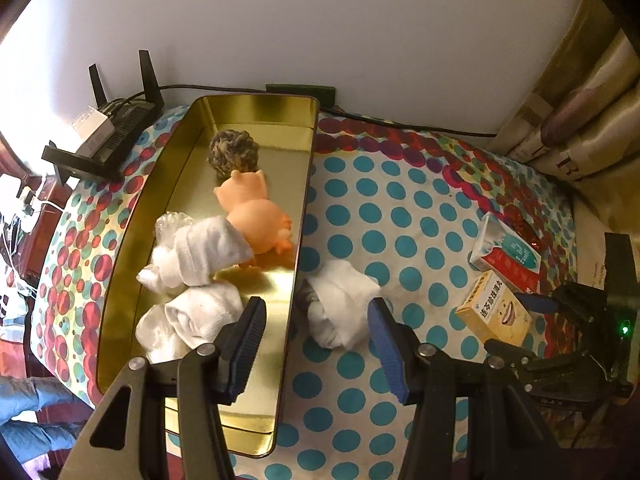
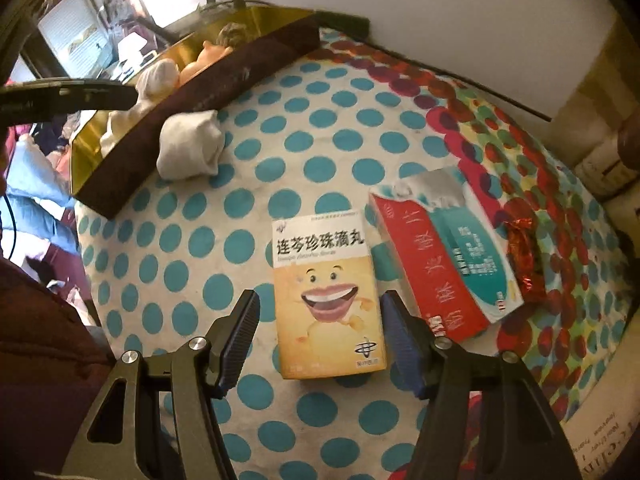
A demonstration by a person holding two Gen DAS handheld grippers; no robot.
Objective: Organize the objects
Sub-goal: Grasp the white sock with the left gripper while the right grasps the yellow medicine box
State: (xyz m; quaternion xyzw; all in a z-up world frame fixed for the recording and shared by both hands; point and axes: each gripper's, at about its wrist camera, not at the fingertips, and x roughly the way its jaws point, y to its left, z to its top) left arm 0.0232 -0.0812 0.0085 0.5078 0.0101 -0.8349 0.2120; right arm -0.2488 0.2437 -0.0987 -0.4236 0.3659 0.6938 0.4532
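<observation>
straddling yellow box (image 2: 328,300), right tongs (image 2: 320,332) released; left tongs (image 1: 316,334) released above sock bundle (image 1: 340,304).

A black router (image 1: 116,128) with upright antennas is sitting at the far left by the white wall (image 1: 320,20), curtains (image 1: 592,92) hanging far right.

Polka-dot cloth (image 1: 400,208) over whole surface, teal dots centre, red and purple dots toward edges. Gold tin tray (image 1: 296,216) centre-left of left view, long side running up frame. Rolled white cloth bundle (image 1: 340,304) just right of tray wall, touching it. Yellow medicine box (image 2: 328,292) lower centre of right view, red-and-teal box (image 2: 444,260) just beside it. Red foil wrapper (image 2: 528,256) right of boxes. Black router (image 1: 108,136) upper left. Black cable (image 1: 400,122) along far edge by wall.
</observation>
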